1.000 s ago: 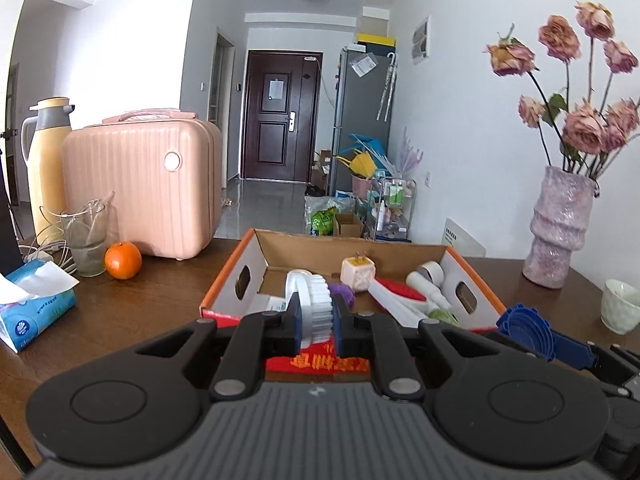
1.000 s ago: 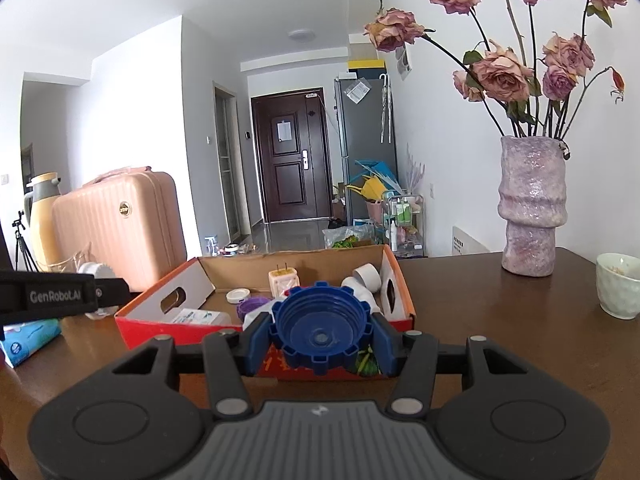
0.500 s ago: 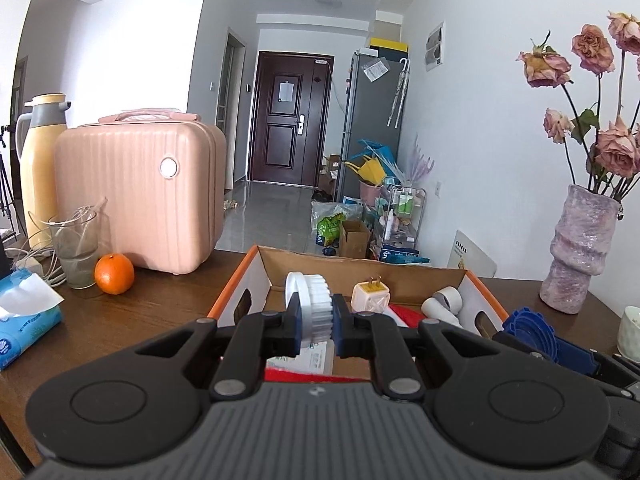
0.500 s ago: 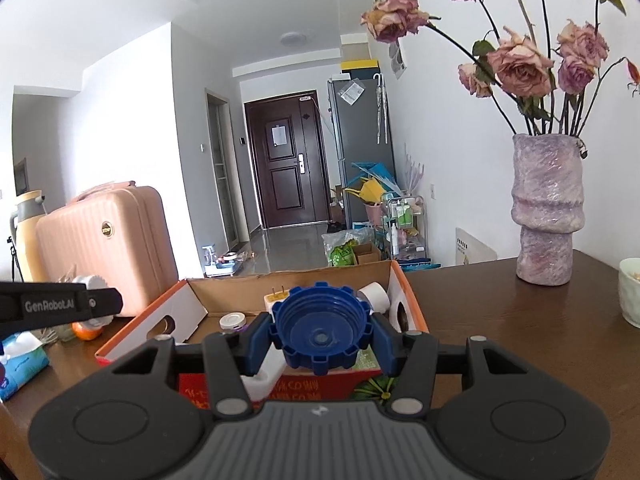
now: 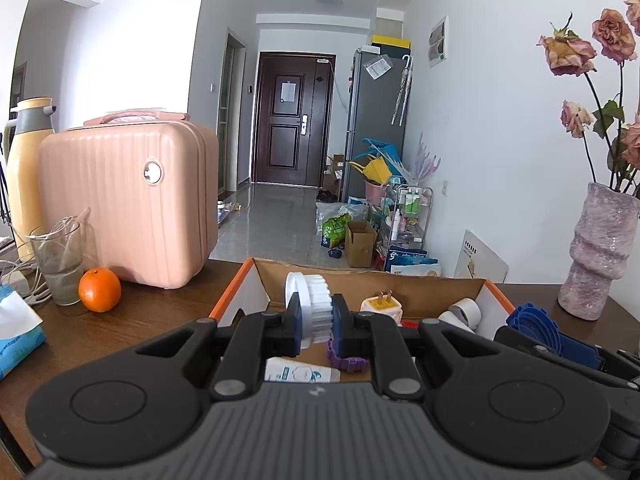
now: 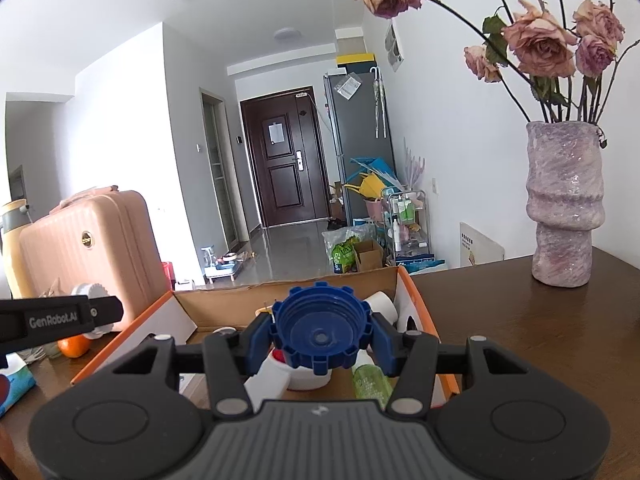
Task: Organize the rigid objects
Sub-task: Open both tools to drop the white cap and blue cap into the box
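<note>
Nearest to us, our left gripper point(image 5: 316, 322) was clamped on a white round brush point(image 5: 310, 294), held on edge with its flat faces against the pads, and our right gripper point(image 6: 320, 338) was closed around a blue ridged cap point(image 6: 320, 330), its hollow side facing the camera. Both things hung over the near end of the cardboard box point(image 5: 256, 280), so the box lay straight ahead of and below both sets of fingers; neither hand looked clearly nearer to it, and we judged that a release would call for little more than a drop. Inside the box lay a plug adapter point(image 5: 380, 304), a purple ring point(image 5: 346, 360), white tubes point(image 5: 464, 312), a green bottle point(image 6: 370, 382) and a white packet point(image 5: 298, 372), most of them cut off by the gripper bodies, so free floor space was hard to judge. Left of the box sat an orange point(image 5: 99, 290) and a pink case point(image 5: 128, 204); to its right, farther back, stood a vase point(image 6: 564, 204).
</note>
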